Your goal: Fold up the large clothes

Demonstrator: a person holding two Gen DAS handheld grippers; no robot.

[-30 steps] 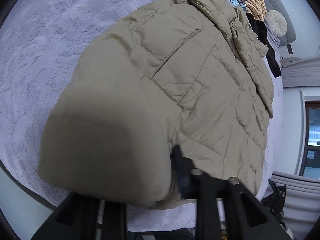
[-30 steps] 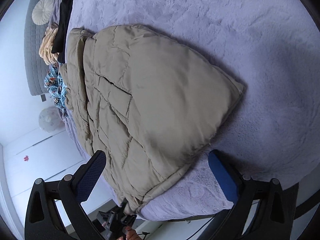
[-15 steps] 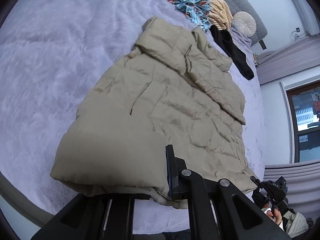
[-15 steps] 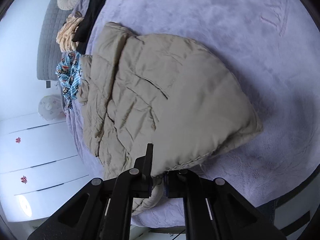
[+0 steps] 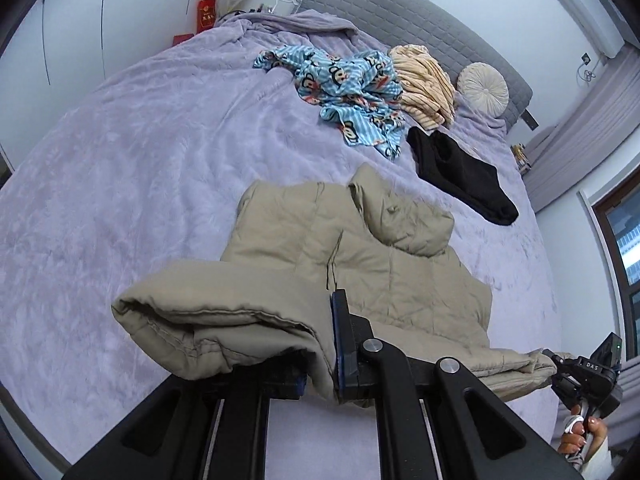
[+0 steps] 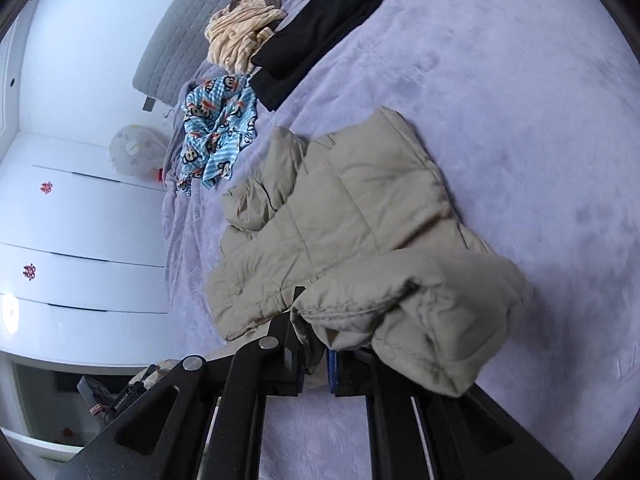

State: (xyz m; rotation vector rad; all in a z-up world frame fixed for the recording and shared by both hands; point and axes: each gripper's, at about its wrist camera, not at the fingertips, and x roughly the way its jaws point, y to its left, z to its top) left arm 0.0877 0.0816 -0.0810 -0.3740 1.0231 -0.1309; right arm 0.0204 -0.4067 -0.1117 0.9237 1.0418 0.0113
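A beige quilted puffer jacket (image 5: 344, 256) lies on the lilac bedspread (image 5: 140, 168), collar end toward the headboard. My left gripper (image 5: 320, 356) is shut on the jacket's bottom hem at its left corner and holds it raised off the bed. My right gripper (image 6: 314, 360) is shut on the hem at the other corner, and the jacket (image 6: 344, 216) bunches up over its fingers. The right gripper also shows at the lower right of the left wrist view (image 5: 580, 372).
Near the grey headboard (image 5: 420, 28) lie a blue cartoon-print garment (image 5: 352, 88), a cream striped garment (image 5: 424, 80), a black garment (image 5: 460, 168) and a round cushion (image 5: 482, 86). White wardrobe doors (image 6: 72, 220) stand beside the bed; a window (image 5: 624, 240) is at the right.
The right gripper went from open to shut on the hem. Both grippers lifted the jacket's bottom edge off the bed and tilted up, so the headboard end of the bed came into view.
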